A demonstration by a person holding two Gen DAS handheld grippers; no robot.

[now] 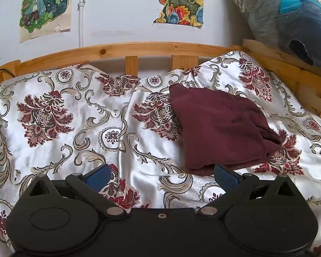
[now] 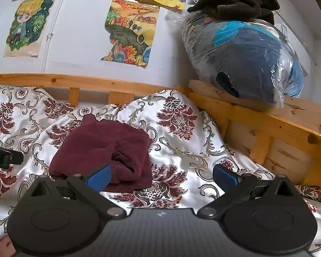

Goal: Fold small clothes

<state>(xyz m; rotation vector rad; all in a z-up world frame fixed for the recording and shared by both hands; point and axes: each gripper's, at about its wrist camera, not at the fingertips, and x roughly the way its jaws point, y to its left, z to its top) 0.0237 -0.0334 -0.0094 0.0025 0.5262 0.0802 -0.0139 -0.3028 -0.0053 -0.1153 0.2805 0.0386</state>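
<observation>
The maroon garment [image 1: 222,128] lies on the satin floral bedspread [image 1: 60,98], already bunched into a rough, thick bundle. It sits just ahead of the left gripper [image 1: 162,175] and off to its right; its near hem is right at the right-hand blue pad [image 1: 225,176]. From the right gripper [image 2: 161,176] it lies ahead and to the left, its near edge beside the left-hand pad [image 2: 99,176]. Both claws stand wide apart with nothing between their pads — neither holds cloth.

The fabric looks like a soft, fleecy knit — light, limp, with no stiffness to carry a fold by itself, so it will sag wherever it is not supported. The nap should grip the pads well, but the glossy bedspread beneath looks slippery, and the bundle may slide or drag the cover along when pulled. The best holds are probably the near corners of the hem, one per claw, pinching only the garment's layers and not the cover.
</observation>
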